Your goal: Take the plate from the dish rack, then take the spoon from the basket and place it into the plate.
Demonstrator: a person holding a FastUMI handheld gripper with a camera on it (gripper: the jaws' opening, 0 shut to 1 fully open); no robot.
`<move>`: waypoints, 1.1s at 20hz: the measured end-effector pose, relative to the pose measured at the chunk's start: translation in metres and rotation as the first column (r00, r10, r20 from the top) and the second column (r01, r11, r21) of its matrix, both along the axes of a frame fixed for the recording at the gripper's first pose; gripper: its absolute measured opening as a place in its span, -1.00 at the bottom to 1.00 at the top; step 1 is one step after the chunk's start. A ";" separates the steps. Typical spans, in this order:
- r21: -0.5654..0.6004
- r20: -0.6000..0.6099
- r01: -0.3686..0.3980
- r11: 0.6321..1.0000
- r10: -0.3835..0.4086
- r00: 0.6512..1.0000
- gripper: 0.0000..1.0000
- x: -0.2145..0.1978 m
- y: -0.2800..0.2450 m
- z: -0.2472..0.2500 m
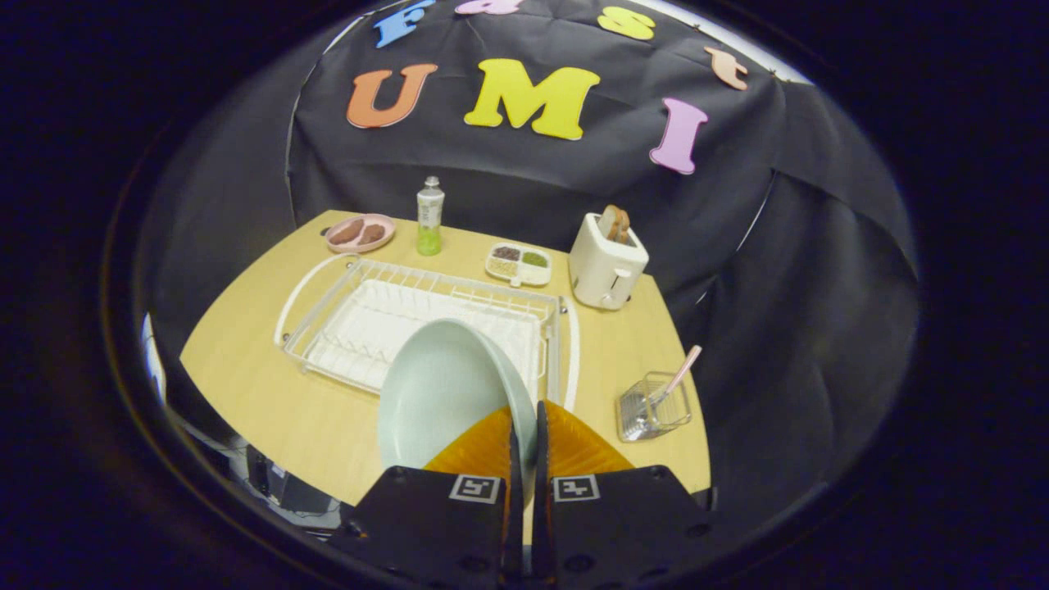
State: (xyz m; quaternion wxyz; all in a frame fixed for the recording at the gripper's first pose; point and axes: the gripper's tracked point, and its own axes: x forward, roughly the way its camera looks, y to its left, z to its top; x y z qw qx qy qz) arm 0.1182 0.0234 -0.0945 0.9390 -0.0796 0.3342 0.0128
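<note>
My gripper (pixel 525 419) is shut on the rim of a pale green plate (pixel 438 393), with one finger on each side of its edge. The plate hangs tilted on edge above the near side of the white wire dish rack (pixel 328 315), hiding part of it. To the right of the fingers a small clear wire basket (pixel 653 407) stands on the table. A pink-handled spoon (pixel 682 374) leans out of it to the upper right.
On the wooden table (pixel 246 369) beyond the rack stand a pink dish of food (pixel 360 233), a green-bottomed bottle (pixel 429 216), a small divided tray (pixel 519 264) and a white toaster (pixel 606 262) with bread in it. The table's near and right edges lie close to the basket.
</note>
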 end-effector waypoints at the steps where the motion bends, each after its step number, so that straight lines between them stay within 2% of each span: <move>1: 0.022 0.014 -0.008 1.000 0.008 1.000 -0.81 -0.006 -0.001 -0.007; 7: 0.207 0.009 -0.038 0.978 0.037 0.999 -0.80 -0.039 0.010 -0.081; 10: 0.303 0.023 -0.001 0.953 -0.006 1.000 -0.80 -0.036 0.011 -0.112; 12: 0.307 0.042 0.034 0.951 -0.049 0.998 -0.80 -0.023 -0.001 -0.134; 14: 0.355 0.055 0.045 0.934 -0.069 0.996 -0.80 -0.019 -0.006 -0.149; 18: 0.415 -0.003 0.031 0.909 -0.033 0.999 -0.78 -0.016 -0.015 -0.189; 22: 0.467 -0.022 0.028 0.884 -0.020 1.000 -0.76 -0.015 -0.026 -0.203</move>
